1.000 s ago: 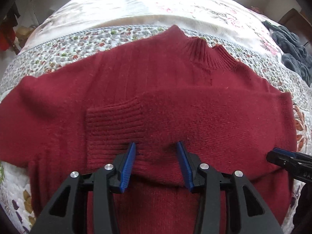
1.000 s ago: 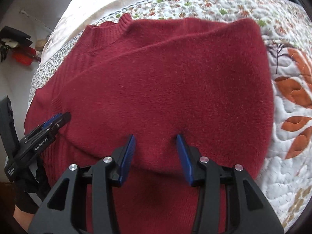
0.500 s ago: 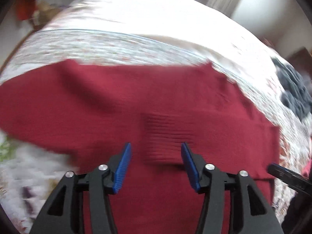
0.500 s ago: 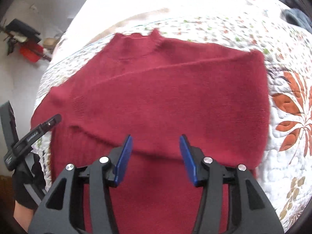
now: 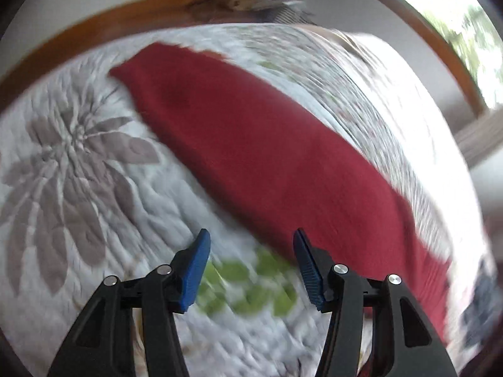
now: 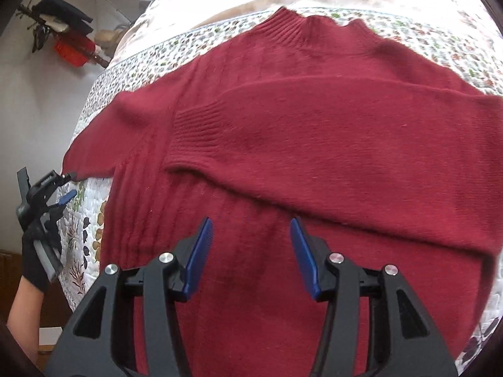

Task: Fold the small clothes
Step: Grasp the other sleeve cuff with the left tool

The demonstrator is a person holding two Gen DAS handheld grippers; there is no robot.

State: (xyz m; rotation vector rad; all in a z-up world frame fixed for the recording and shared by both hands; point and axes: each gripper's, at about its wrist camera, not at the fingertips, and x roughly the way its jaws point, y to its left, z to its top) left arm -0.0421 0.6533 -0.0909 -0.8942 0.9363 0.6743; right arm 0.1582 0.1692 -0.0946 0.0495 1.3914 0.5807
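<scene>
**Second sleeve, not yet folded**

Quilted bed (image 6: 94, 106) carries the red sweater (image 6: 314, 144), flat, collar far side. One sleeve (image 6: 345, 144) already lies across the chest, cuff at centre. Other sleeve (image 5: 267, 144) lies spread over the quilt.

Left gripper (image 5: 250, 270) released, empty, beside that sleeve; blurred view. Right gripper (image 6: 250, 253) released, empty, above the lower body.

Next, likely: left pinches the sleeve end, carries it across. Needs a clean grab without snagging quilt.
</scene>
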